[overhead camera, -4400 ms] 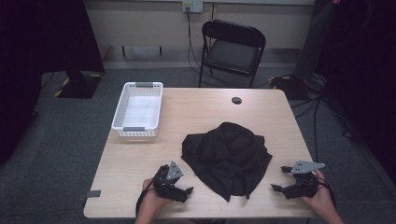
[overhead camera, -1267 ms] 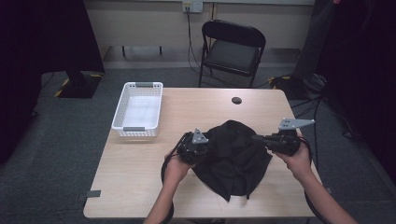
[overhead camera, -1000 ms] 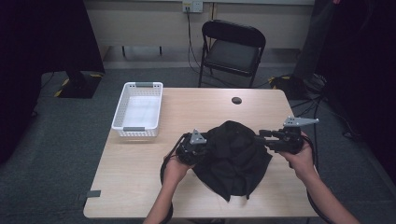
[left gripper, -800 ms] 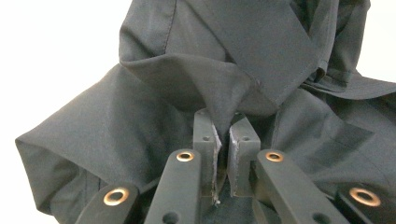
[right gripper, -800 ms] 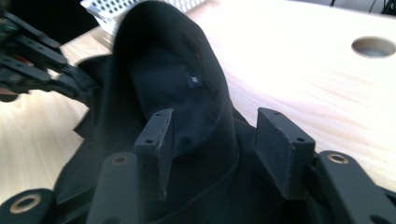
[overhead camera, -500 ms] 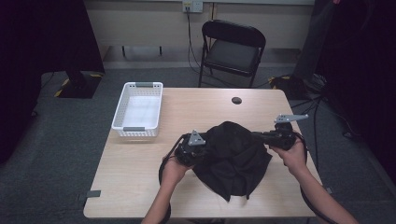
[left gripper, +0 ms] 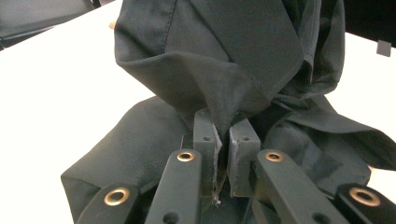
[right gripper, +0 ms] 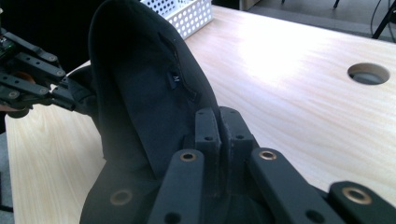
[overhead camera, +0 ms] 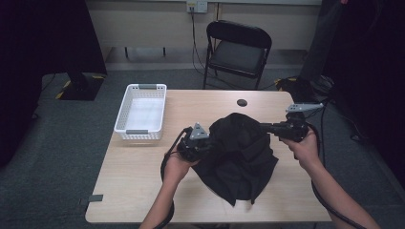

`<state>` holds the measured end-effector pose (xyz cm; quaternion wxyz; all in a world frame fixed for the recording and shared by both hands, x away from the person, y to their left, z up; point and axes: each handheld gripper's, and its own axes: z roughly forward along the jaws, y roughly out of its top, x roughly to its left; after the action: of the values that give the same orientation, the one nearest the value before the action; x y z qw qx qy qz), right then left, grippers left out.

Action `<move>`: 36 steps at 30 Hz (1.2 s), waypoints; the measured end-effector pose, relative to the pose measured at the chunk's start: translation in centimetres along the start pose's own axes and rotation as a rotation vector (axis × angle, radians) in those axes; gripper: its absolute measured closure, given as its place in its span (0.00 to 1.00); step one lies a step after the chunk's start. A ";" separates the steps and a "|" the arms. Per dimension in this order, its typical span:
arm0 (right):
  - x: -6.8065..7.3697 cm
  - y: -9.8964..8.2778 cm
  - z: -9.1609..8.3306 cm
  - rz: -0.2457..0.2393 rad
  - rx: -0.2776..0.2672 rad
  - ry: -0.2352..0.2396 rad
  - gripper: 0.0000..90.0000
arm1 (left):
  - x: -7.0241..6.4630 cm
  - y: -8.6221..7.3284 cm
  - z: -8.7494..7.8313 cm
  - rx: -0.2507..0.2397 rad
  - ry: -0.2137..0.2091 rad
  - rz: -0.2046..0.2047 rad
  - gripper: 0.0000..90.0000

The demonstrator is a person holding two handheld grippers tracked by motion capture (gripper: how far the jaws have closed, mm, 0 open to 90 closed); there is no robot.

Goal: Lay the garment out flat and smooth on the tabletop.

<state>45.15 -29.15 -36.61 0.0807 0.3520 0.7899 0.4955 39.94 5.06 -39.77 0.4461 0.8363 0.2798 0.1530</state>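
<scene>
Light wooden counter (overhead camera: pixel 143 191) on grey carpet; folding chair (overhead camera: pixel 239 47) beyond far edge. Black garment (overhead camera: pixel 241 157) mid-counter, pinched by left tool (overhead camera: pixel 210 143) and right tool (overhead camera: pixel 265 128), both clamped on fabric. White basket (overhead camera: pixel 141 113) far left.

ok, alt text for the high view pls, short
A person at a wooden table grips a crumpled black garment from both sides, the left gripper and the right gripper each shut on its fabric. A white basket sits at the table's left; a black folding chair stands beyond.
</scene>
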 end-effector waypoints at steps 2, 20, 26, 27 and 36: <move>0.0 0.5 -0.1 0.002 -0.005 -0.001 0.96 | 0.1 0.3 -0.1 -0.007 0.000 -0.001 0.94; -1.0 4.4 0.7 -0.006 -0.021 -0.018 0.95 | 2.4 2.0 -0.6 -0.067 -0.002 -0.051 0.94; -1.7 5.6 1.7 -0.006 -0.015 -0.012 0.95 | 3.7 2.2 -0.1 -0.061 -0.015 -0.075 0.94; -1.9 5.7 1.8 -0.004 -0.013 -0.013 0.95 | 3.9 2.2 0.0 -0.062 -0.018 -0.079 0.94; -4.0 6.8 3.7 0.020 0.021 -0.021 0.95 | 5.8 2.8 1.4 -0.046 -0.039 -0.107 0.93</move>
<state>53.11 -27.27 -33.65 0.0804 0.3661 0.7907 0.4840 46.19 6.37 -38.15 0.4780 0.8126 0.3116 0.1189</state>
